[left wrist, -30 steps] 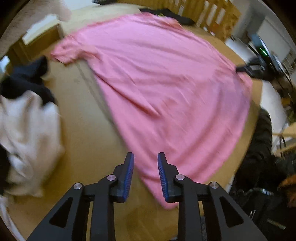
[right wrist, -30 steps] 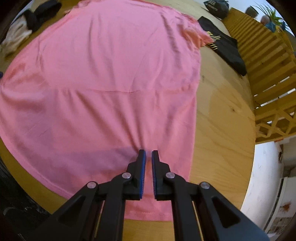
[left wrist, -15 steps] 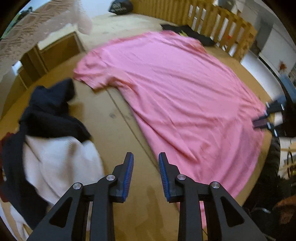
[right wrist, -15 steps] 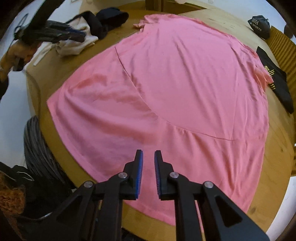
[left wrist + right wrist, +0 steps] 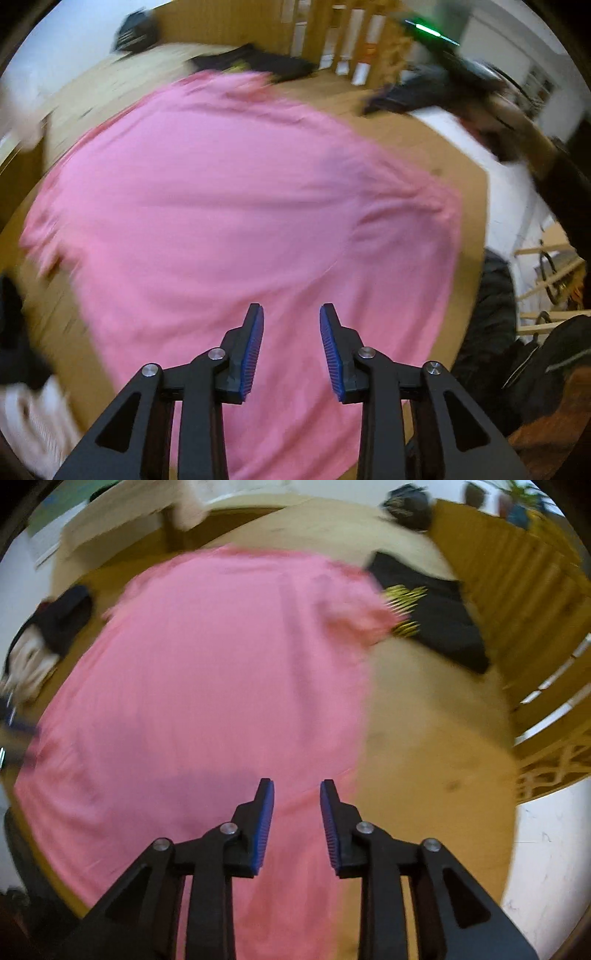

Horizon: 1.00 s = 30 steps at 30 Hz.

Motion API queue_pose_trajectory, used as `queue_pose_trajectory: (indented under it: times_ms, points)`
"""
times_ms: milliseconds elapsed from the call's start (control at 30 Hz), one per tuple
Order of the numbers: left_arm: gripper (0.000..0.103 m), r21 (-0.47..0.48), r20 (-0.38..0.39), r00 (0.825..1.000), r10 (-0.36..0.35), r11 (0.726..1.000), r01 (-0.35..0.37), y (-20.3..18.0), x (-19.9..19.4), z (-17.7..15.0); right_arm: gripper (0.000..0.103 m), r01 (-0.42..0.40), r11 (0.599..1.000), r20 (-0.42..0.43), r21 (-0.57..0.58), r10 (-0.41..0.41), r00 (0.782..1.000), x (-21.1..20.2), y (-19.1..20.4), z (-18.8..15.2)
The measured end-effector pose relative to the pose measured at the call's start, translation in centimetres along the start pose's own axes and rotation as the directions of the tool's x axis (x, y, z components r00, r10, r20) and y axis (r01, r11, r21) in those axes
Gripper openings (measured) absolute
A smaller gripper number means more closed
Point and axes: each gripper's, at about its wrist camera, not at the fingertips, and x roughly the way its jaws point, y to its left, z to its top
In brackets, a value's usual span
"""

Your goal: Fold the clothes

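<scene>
A large pink cotton T-shirt lies spread flat on the round wooden table, covering most of its top; both views are smeared by motion blur. Seen from the right wrist, one short sleeve of the shirt reaches toward a black folded garment with gold print, and its tip seems to overlap that garment's edge. On the far side of the shirt from that sleeve, near the table's rim, sits a heap of black and white clothes.

The left gripper hangs over the shirt's lower part with its blue-padded fingers spread apart and nothing between them; whether they touch the cloth cannot be told. The right gripper is over the shirt's side edge, its fingers likewise parted and empty, with pink fabric beneath the left finger and bare table beneath the right one.

Beyond the shirt's collar end a dark cap-like object rests on the table. A slatted wooden railing curves around the table beside the black garment.

In the left wrist view the right gripper appears as a dark blurred shape past the shirt's far edge.
</scene>
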Motion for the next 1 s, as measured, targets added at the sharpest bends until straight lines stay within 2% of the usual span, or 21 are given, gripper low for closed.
queue_pose_trajectory:
  times_ms: [33,133,200,300,433,500,667,900,967,1000]
  points:
    - [0.031,0.017,0.007,1.000,-0.019,1.000,0.019,-1.3,0.7,1.3,0.039,-0.004,1.000,0.010,0.018,0.004,1.000,0.3,-1.5,1.1]
    - [0.031,0.061,0.026,0.997,-0.076,0.995,0.074,-5.1,2.8,5.2,0.040,0.008,0.999,0.048,0.039,-0.010,0.999,1.4,-5.1,5.1]
    - [0.032,0.077,0.008,0.996,-0.084,0.994,0.083,-7.0,4.7,7.1,0.040,0.018,0.999,0.064,0.040,-0.020,0.998,2.4,-6.9,7.2]
    - [0.032,0.100,-0.020,0.995,-0.095,0.990,0.097,-9.9,7.5,9.9,0.040,-0.002,0.998,0.065,0.056,-0.002,0.998,3.8,-8.1,8.5]
    - [0.033,0.146,-0.051,0.995,-0.087,0.985,0.093,-13.6,9.8,11.5,0.040,-0.033,0.998,0.062,0.045,0.030,0.998,4.4,-9.0,8.5]
    - [0.037,0.149,-0.048,0.993,-0.104,0.983,0.110,-15.5,10.5,11.9,0.040,-0.022,0.999,0.071,0.042,0.019,0.997,4.1,-9.7,8.0]
    - [0.038,0.181,-0.080,0.987,-0.139,0.972,0.151,-20.0,12.8,11.9,0.040,-0.051,0.995,0.076,0.087,0.045,0.996,3.4,-12.1,6.7]
    - [0.040,0.178,-0.130,0.987,-0.098,0.977,0.120,-23.0,15.1,12.8,0.040,-0.022,0.999,0.084,0.046,0.018,0.996,1.9,-13.1,5.9]
    - [0.047,0.209,-0.139,0.989,-0.040,0.975,0.069,-23.8,15.5,13.0,0.040,-0.015,0.999,0.090,0.033,0.012,0.996,1.5,-13.2,5.8]
    - [0.047,0.225,-0.143,0.990,-0.011,0.973,0.043,-24.1,15.8,13.1,0.040,-0.016,1.000,0.093,0.027,0.013,0.996,1.5,-13.1,5.9]
